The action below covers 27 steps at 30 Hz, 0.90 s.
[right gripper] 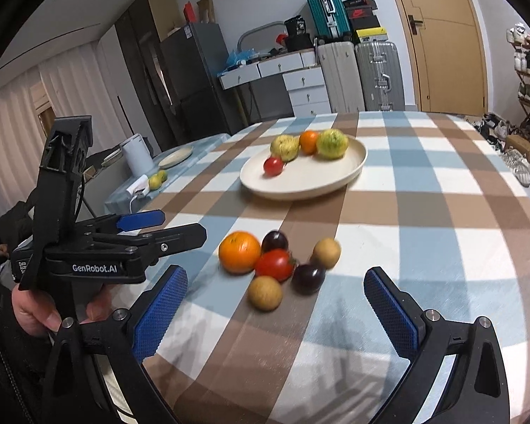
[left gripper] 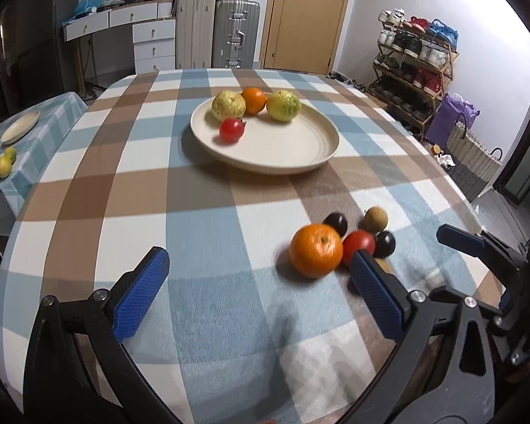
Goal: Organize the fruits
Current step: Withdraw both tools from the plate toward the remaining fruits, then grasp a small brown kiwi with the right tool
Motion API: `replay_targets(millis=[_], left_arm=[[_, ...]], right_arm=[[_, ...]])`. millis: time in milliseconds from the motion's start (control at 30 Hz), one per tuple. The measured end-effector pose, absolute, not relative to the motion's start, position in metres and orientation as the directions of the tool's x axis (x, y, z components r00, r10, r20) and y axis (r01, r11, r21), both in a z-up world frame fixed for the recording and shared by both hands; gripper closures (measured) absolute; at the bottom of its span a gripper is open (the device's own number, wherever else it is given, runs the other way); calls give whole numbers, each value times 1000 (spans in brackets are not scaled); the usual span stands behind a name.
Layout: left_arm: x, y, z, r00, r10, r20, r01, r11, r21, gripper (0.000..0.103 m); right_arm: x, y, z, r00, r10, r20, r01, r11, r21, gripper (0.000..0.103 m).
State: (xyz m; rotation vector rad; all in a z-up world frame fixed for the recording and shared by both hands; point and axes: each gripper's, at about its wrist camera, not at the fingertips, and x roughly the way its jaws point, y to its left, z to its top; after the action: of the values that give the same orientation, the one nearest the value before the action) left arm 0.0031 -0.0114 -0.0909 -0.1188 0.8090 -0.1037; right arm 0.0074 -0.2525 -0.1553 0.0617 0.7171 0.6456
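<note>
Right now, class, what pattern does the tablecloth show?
The tablecloth is checked in blue, brown and white; the right wrist view shows it best.

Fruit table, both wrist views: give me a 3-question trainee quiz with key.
1. True or false: the plate holds four fruits.
2. Which fruit in the loose cluster lies farthest left in the right wrist view? A) orange B) dark plum C) brown fruit
3. Fill in: both the left tool and the right tool are ____ and hold nothing.

Key: 1 true: two yellow-green fruits, an orange and a small tomato. 2 A. 3 open.
</note>
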Motion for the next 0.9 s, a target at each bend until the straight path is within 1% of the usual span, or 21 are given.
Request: replay_targets(millis=[100, 133, 200, 233, 267, 300, 367, 433, 533, 700, 833, 900], left_arm=[[2, -9, -96, 676, -144, -722, 43, 987, -156, 1], [2, -8, -97, 676, -144, -723, 42, 987, -157, 1], [1, -7, -98, 675, -145, -724, 40, 986, -160, 1], [1, -7, -98, 675, -146, -723, 41, 986, -160, 1], [1, -7, -98, 675, -145, -723, 41, 986, -160, 1], [1, -6, -99, 676, -146, -723, 41, 986, -161, 1], [1, -7, -98, 675, -146, -723, 42, 986, -160, 1], [1, -6, -99, 673, -147, -725, 41, 986, -161, 1], [1, -6, -100, 673, -148, -725, 41, 986, -163, 1], [3, -5, -103, 671, -149, -727, 40, 985, -166, 1], [5, -3, -103, 673, -149, -724, 39, 985, -167, 1], [6, -3, -102, 674, -149, -724, 39, 985, -166, 1]], right_arm=[[8, -248, -162, 552, 575, -604, -528, 802, 280, 1], [7, -246, -163, 548, 576, -607, -529, 801, 282, 3], [9, -243, -167, 538, 578, -614, -532, 798, 285, 13], [10, -241, -169, 533, 574, -622, -531, 799, 283, 21], [11, -240, -171, 529, 569, -629, -527, 802, 282, 24], [13, -239, -172, 527, 566, -634, -521, 805, 285, 24], [14, -238, -174, 518, 575, -633, -521, 799, 299, 34], [15, -235, -176, 510, 579, -636, -525, 795, 303, 38], [15, -230, -178, 506, 566, -651, -531, 799, 282, 49], [17, -224, -182, 505, 535, -677, -525, 814, 251, 58], [19, -222, -187, 499, 524, -690, -523, 817, 242, 75], [20, -223, -187, 498, 530, -686, -519, 816, 253, 75]])
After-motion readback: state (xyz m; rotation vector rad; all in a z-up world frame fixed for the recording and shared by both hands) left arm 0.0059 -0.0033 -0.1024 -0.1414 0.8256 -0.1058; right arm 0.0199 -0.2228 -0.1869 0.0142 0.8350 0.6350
